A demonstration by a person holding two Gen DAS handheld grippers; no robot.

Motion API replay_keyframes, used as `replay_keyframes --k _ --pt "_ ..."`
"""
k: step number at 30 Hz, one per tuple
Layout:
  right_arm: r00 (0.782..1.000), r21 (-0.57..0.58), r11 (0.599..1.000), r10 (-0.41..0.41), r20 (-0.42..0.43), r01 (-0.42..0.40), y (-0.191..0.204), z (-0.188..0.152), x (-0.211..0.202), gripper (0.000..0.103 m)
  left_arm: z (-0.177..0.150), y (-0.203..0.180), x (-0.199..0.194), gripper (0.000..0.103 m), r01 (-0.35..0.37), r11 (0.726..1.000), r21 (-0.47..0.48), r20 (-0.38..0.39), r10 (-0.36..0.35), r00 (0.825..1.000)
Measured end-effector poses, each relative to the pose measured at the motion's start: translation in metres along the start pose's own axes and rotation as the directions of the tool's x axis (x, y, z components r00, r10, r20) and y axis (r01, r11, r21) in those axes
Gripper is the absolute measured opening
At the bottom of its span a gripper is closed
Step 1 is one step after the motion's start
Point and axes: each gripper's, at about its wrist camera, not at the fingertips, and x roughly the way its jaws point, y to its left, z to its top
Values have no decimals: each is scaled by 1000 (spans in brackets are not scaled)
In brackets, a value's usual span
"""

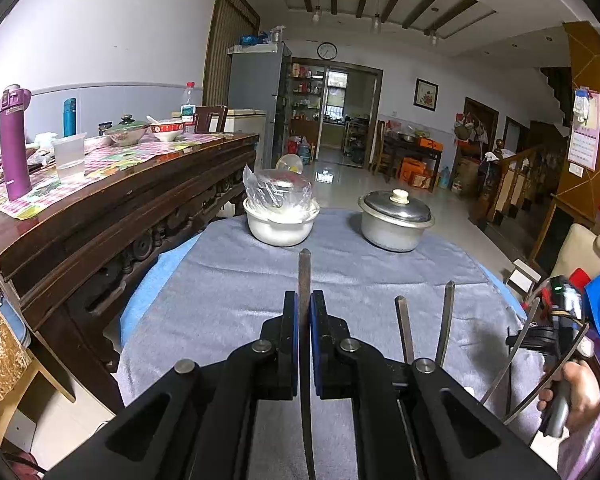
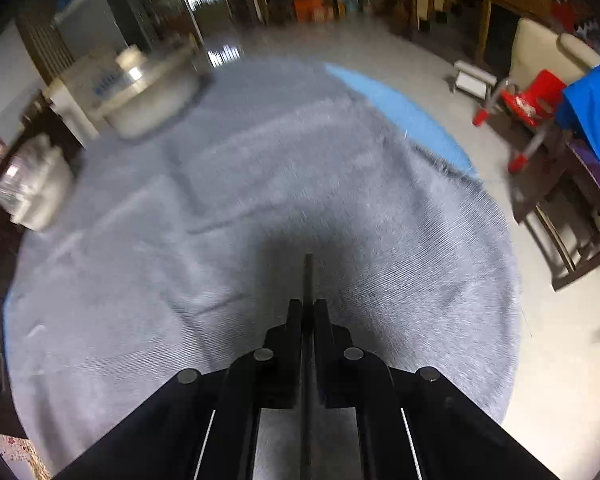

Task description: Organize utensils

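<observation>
Tools both level with the table (image 1: 380, 280), pointing out over the grey cloth (image 2: 260, 160) that covers it. Left tool (image 1: 304, 304) is clenched on one flat metal utensil handle (image 1: 304, 272); the handle sticks out forward past the blue pads (image 1: 315, 320) and runs back down between the arms. Right tool (image 2: 308, 308) is likewise clamped on a thin dark utensil handle (image 2: 308, 276), tip poking out ahead of the jaws, just above the cloth with a shadow under it; that view is motion-blurred. In the left view, two more metal handles (image 1: 404, 328) lie on the cloth just right of the left tool, side by side but apart. Further right a hand (image 1: 572, 392) grips the other tool's handle, with thin curved metal strips around it; count unclear there. Two pots at the far side of the table: one white pot (image 1: 280, 224) with a plastic-wrapped lid, one metal pot (image 1: 394, 220) with a lid and cream knob, well apart from each other.
</observation>
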Motion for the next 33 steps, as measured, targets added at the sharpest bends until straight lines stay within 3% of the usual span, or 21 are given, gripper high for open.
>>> replay_keyframes --k 5,10,18,26,33 --pt "987 0 994 109 120 -110 7 -9 -42 6 0 -3 -4 6 7 1000 -6 7 -7 1000" --pt "955 -2 982 185 231 -190 6 -25 -80 6 0 -8 -9 6 13 1000 -4 14 -13 1000" --pt "876 -57 970 238 419 -236 8 -53 -139 6 5 -12 -14 6 15 1000 -9 26 -15 1000" --pt "810 -108 956 289 510 -273 13 -69 -183 6 9 -16 -24 6 24 1000 -18 51 -23 998" --pt "774 -134 947 316 549 -292 17 -77 -211 6 12 -17 -33 6 48 998 -29 64 -46 997"
